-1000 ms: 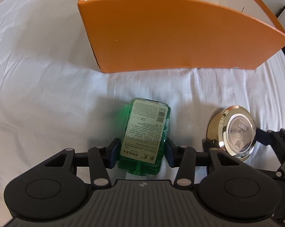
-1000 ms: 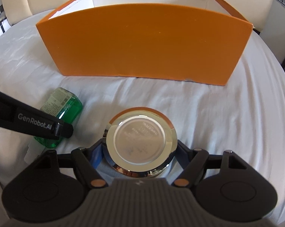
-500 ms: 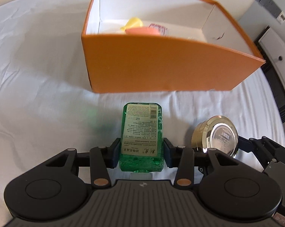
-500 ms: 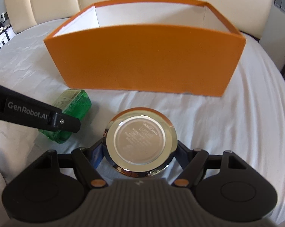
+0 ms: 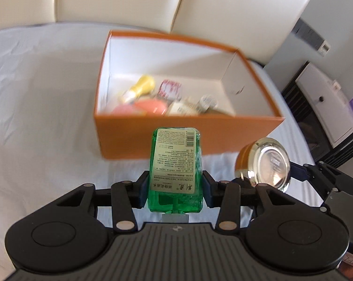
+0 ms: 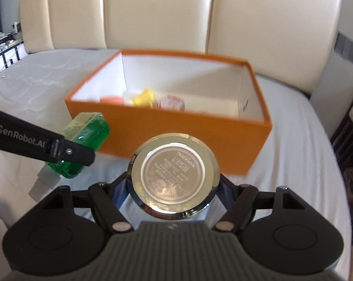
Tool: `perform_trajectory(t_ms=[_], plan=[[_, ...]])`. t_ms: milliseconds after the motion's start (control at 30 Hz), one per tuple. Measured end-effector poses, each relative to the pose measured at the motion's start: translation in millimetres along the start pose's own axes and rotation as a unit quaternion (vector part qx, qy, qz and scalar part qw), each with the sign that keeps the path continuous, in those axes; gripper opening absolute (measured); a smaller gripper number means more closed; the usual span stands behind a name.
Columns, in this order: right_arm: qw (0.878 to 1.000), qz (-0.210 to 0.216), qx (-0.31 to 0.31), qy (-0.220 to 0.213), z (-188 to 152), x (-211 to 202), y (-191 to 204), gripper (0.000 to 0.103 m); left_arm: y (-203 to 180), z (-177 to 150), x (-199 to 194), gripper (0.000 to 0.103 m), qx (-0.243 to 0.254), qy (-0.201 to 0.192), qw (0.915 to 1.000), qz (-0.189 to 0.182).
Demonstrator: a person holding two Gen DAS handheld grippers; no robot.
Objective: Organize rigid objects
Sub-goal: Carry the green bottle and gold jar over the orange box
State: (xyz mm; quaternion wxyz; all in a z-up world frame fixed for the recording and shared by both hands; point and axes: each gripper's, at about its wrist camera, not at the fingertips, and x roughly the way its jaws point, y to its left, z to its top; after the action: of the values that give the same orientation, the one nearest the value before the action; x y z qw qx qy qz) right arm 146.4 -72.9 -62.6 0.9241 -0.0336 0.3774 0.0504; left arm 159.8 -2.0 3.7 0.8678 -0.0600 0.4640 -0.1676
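I've got the left gripper [image 5: 175, 188] pinching the green bottle [image 5: 175, 168] and the right gripper [image 6: 174, 188] clamping the gold jar [image 6: 174, 173], both short of the orange box [image 5: 185, 133], which already holds several items.

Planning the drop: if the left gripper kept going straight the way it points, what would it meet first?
Probably the near wall of the open orange cardboard box, struck first by the green plastic bottle clamped in the left gripper; depth is unclear.
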Motion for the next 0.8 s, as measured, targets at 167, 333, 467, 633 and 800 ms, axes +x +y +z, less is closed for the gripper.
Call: perform_trajectory(t_ms=[167,333,467,633,800], plan=[[0.999,0.001,-0.025,-0.027,25,-12,-3,0.075,-17,23,-12,0.051,0.013,-0.027,0.9995,-0.01],[0.998,-0.009,-0.046,-0.05,50,-16,-13,0.075,-26,51,-15,0.051,0.009,-0.053,0.9984,-0.019],[0.996,-0.017,-0.058,-0.06,71,-14,-25,0.075,-33,78,-12,0.051,0.011,-0.074,0.9968,-0.028],[0.995,-0.023,-0.071,-0.06,97,0,-38,0.075,-39,108,4,0.051,0.006,-0.083,0.9957,-0.041],[0.995,-0.025,-0.085,-0.042,117,27,-46,0.075,-40,131,38,0.051,-0.008,-0.067,0.9962,-0.055]])
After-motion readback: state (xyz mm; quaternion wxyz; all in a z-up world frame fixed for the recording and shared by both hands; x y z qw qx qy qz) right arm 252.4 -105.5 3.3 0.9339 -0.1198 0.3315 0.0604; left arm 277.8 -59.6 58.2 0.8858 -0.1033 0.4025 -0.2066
